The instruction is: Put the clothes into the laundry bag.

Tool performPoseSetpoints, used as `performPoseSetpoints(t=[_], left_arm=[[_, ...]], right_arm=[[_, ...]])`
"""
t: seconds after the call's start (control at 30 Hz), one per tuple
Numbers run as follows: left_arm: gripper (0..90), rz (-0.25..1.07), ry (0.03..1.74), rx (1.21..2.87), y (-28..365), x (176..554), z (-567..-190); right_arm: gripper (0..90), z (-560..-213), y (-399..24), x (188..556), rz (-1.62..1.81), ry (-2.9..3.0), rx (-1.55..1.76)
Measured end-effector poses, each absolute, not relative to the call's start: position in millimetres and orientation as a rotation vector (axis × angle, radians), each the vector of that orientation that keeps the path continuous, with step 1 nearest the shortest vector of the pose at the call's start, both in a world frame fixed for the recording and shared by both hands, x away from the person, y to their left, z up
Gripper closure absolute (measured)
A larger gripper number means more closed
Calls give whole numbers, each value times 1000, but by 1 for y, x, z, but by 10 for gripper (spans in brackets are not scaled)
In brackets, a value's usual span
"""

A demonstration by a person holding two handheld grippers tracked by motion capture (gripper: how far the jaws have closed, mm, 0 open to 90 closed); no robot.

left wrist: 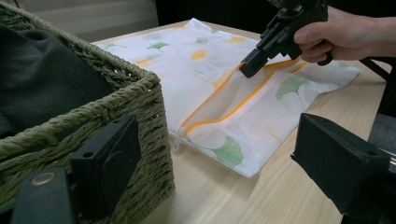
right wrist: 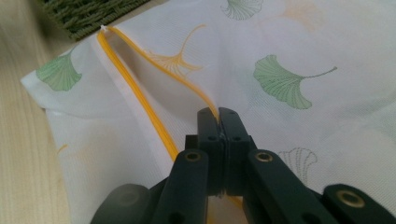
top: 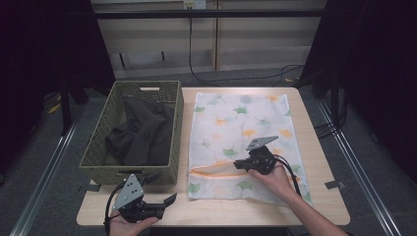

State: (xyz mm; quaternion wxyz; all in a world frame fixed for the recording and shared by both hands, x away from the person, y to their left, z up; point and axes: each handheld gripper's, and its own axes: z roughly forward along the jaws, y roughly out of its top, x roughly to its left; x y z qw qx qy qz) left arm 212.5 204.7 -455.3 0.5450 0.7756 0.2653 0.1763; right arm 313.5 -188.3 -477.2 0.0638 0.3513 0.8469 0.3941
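At the near edge of the table (top: 314, 206), left gripper (top: 169, 200) sits low in the person's hand, jaws spread wide, nothing between them. It points toward the bag's side, just in front of the basket's near wall. In the left gripper view its two black jaws frame the basket corner on one side and bare tabletop on the other.

A bit further in, right gripper (top: 237, 164) is over the laundry bag (top: 236, 123), held in the person's right hand (top: 275, 179). Jaws pinched together on the upper edge of the zip opening: the right gripper view shows the tips (right wrist: 218, 116) clamped on the orange zipper tape (right wrist: 140, 116), with white mesh caught between them. The opening gapes from the clamp out to the bag's corner next to the basket. In the left gripper view that edge is lifted slightly off the lower layer.

The bag itself is white mesh with green and orange ginkgo-leaf print, lying flat on the right half of the table, zip end nearest the person, far end close to the back edge.

Left of it, touching or just beside the bag's edge, the green woven basket (top: 101, 142) holds crumpled dark clothing (top: 142, 135), piled to about rim height.

Beyond the table: cables (top: 236, 78) on the floor.
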Motion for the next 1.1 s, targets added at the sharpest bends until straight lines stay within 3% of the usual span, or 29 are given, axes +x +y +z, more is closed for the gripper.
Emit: performPoseSetpoints(t=[1.1], left_arm=[[140, 388, 639, 1853, 202, 215, -456]], right_arm=[[900, -426, -201, 322, 1393, 2328, 998]])
